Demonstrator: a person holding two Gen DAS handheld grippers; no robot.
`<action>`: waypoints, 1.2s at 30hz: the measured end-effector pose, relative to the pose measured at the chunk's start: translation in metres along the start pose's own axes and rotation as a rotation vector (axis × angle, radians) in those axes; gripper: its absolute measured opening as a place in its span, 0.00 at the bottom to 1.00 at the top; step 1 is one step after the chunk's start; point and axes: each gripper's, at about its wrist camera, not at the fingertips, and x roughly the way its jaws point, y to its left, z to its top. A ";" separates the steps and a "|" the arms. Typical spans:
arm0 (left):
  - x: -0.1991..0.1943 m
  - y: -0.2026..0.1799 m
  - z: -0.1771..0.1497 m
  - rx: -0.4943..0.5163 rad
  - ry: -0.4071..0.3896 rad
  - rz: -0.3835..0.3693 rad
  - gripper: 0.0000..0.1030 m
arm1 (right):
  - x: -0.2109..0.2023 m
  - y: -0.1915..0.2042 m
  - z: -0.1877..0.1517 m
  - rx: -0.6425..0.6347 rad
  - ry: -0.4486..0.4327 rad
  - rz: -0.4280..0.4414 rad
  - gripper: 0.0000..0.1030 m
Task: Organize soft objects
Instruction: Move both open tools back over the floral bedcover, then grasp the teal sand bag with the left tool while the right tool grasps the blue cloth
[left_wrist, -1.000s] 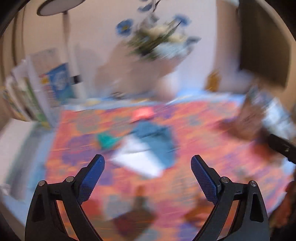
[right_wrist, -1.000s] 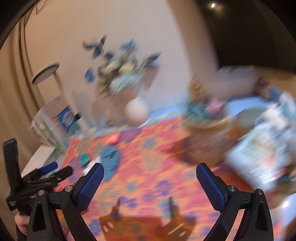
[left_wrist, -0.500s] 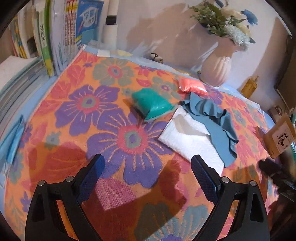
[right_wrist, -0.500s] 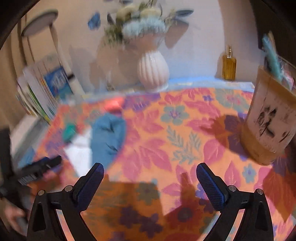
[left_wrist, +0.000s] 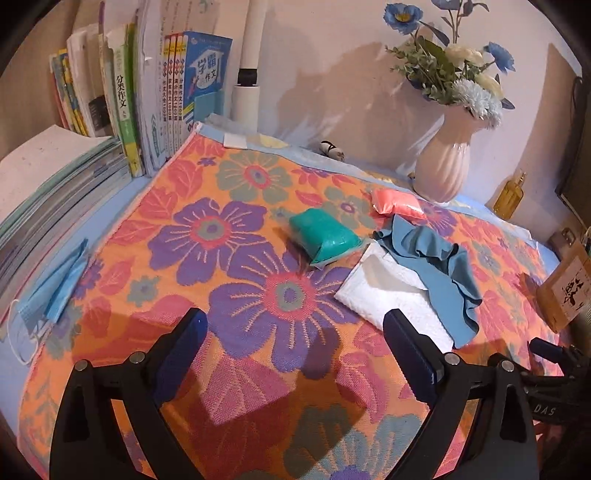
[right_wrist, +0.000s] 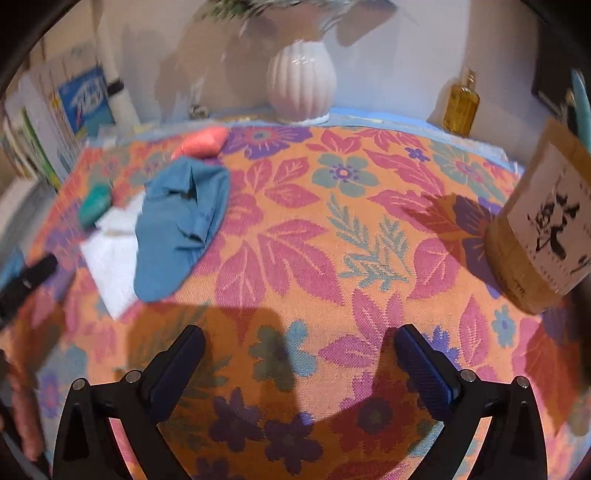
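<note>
A floral cloth (left_wrist: 229, 236) in orange, purple and pink covers the whole table below me. My left gripper (left_wrist: 295, 347) and my right gripper (right_wrist: 297, 363) both hover over it with jaws wide apart, holding nothing. A row of books (left_wrist: 125, 96) stands at the far left edge. A white ribbed vase (left_wrist: 441, 162) of flowers sits at the back. Mid-table lies a white folded towel (left_wrist: 391, 295), with a crumpled blue cloth (left_wrist: 443, 266) draped over its right part. Touching the towel's left corner is a green soft pack (left_wrist: 323, 234); just behind lies a pink soft pack (left_wrist: 395, 201).
</note>
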 end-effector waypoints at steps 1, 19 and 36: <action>0.001 0.001 0.000 -0.003 0.005 -0.002 0.94 | 0.000 -0.001 0.000 0.004 0.000 0.007 1.00; 0.015 -0.018 -0.005 0.098 0.083 0.004 0.94 | -0.004 -0.010 0.000 0.064 -0.028 0.064 1.00; 0.017 -0.007 -0.001 0.020 0.130 0.039 0.94 | 0.000 -0.004 -0.001 0.015 0.026 0.057 1.00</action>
